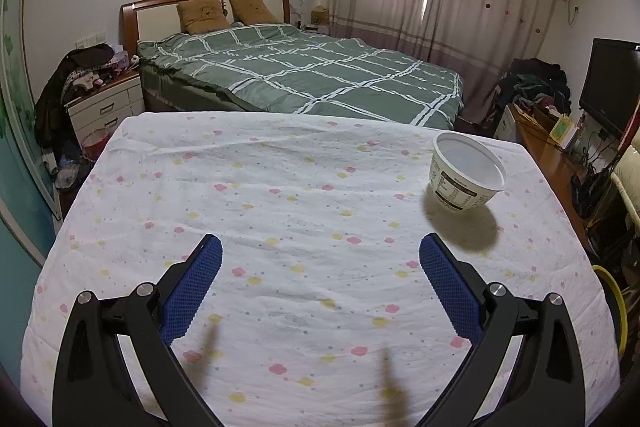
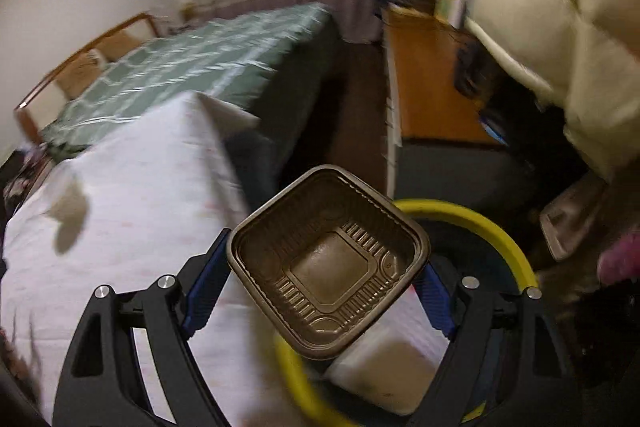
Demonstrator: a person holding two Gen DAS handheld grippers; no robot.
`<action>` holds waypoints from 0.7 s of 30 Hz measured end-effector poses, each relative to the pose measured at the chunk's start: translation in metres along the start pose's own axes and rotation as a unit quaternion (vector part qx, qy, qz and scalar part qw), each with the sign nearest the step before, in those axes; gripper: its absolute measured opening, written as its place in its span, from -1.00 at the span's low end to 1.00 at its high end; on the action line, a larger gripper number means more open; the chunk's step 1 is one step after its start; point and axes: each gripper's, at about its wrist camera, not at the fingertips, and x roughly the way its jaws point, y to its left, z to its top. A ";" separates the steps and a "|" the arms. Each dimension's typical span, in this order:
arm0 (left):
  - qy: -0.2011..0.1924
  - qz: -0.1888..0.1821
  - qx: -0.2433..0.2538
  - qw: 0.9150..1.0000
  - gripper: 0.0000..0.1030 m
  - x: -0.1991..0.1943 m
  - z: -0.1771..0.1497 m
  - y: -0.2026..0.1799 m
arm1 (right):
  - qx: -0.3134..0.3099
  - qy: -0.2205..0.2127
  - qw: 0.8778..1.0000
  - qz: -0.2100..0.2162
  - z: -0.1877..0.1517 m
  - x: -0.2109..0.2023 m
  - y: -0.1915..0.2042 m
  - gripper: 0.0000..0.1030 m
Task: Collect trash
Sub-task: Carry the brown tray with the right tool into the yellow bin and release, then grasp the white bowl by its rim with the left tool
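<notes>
Right claw [image 2: 326,277] clamped on brown tray [image 2: 328,259] above yellow-rimmed bin [image 2: 480,223], not yet dropped; left claw [image 1: 320,247] wide, empty; white cup [image 1: 466,173] uncollected on bench [image 1: 280,187].

We see a soft, matt, wrinkled cotton tablecloth [image 1: 280,187] with a printed flower pattern. On it stands a white plastic bowl [image 1: 466,175], smooth inside, with a printed paper-like label. The left gripper [image 1: 320,255] has matt black plastic arms, rough blue textured pads and shiny metal pins. The right gripper [image 2: 324,279] looks the same. Between its pads sits a glossy brown plastic tray [image 2: 328,263] with ribbed walls. Below it, the yellow bin rim [image 2: 480,223] looks like smooth plastic.
</notes>
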 end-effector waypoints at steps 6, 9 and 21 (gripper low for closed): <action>0.000 -0.004 0.005 1.000 0.89 0.000 0.000 -0.001 | 0.017 0.025 0.999 -0.032 -0.009 0.020 -0.031 0.64; 0.001 -0.005 0.007 1.000 0.89 -0.001 0.000 -0.003 | 0.025 0.021 0.999 -0.043 -0.006 0.020 -0.034 0.66; 0.002 -0.013 0.048 0.999 0.89 -0.005 -0.004 -0.022 | -0.063 -0.030 0.995 0.073 -0.025 -0.006 0.091 0.66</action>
